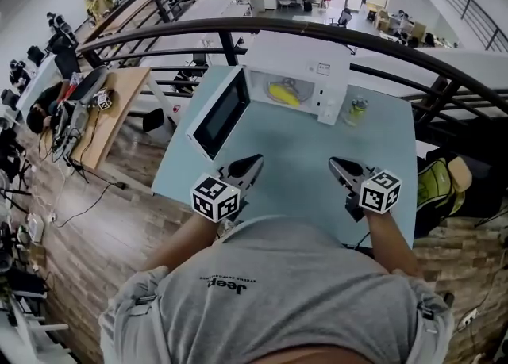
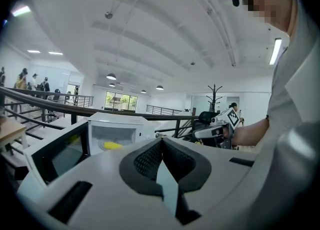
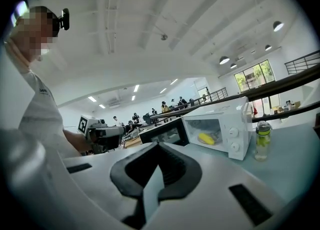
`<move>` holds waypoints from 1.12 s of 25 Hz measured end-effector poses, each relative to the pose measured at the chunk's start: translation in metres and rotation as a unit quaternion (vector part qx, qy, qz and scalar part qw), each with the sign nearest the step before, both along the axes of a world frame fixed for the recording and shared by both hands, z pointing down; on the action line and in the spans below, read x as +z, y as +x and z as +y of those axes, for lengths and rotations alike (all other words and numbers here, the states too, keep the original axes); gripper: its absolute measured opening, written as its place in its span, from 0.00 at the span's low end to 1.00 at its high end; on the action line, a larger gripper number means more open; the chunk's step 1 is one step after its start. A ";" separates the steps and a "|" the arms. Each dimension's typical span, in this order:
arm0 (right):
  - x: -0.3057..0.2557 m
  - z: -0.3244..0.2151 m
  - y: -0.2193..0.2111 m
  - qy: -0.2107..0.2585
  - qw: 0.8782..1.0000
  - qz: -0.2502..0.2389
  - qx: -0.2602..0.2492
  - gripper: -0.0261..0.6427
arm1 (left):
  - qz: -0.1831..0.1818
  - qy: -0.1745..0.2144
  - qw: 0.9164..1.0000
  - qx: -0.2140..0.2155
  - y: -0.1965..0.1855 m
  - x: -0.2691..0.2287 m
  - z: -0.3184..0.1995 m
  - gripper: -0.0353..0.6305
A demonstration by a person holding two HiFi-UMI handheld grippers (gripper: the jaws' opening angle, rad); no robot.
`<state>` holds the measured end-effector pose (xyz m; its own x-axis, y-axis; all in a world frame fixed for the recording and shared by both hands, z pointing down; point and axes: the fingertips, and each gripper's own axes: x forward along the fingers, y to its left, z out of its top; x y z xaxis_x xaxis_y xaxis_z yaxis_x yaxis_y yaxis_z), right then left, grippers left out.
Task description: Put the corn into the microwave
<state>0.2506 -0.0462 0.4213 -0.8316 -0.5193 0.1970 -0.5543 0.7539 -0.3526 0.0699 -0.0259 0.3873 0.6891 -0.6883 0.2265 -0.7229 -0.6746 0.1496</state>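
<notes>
The yellow corn [image 1: 283, 93] lies inside the white microwave [image 1: 305, 57] at the far end of the pale blue table [image 1: 294, 172]. The microwave's door [image 1: 217, 113] hangs open to the left. Both grippers hover over the near part of the table, well short of the microwave. My left gripper [image 1: 254, 162] is shut with nothing in it, and so is my right gripper [image 1: 334, 164]. In the left gripper view the jaws [image 2: 161, 141] meet, and the corn [image 2: 112, 145] shows in the cavity. The right gripper view shows closed jaws [image 3: 157, 146] and the corn [image 3: 206, 138] beyond.
A clear bottle with a green cap [image 1: 356, 110] stands just right of the microwave, also seen as the bottle [image 3: 262, 141] in the right gripper view. A dark curved railing [image 1: 238, 29] runs behind the table. The table's left edge drops to a lower floor with desks.
</notes>
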 end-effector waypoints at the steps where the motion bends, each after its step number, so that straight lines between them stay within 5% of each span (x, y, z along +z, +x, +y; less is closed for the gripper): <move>1: 0.001 0.002 -0.003 0.000 1.000 0.002 -0.003 0.07 | 0.001 0.002 1.000 0.002 -0.001 -0.002 0.001 0.08; 19: -0.006 -0.035 -0.109 0.002 0.996 0.016 0.088 0.07 | 0.018 0.038 0.997 0.068 -0.128 -0.022 -0.051 0.08; 28: -0.008 -0.037 -0.109 0.000 0.995 0.047 0.083 0.07 | 0.048 0.032 0.996 0.065 -0.128 -0.017 -0.054 0.08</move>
<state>0.1411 -0.0832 0.4129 -0.7119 -0.6486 0.2694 -0.7022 0.6489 -0.2932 -0.0578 -0.0804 0.3707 0.7904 -0.6020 0.1138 -0.6125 -0.7724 0.1679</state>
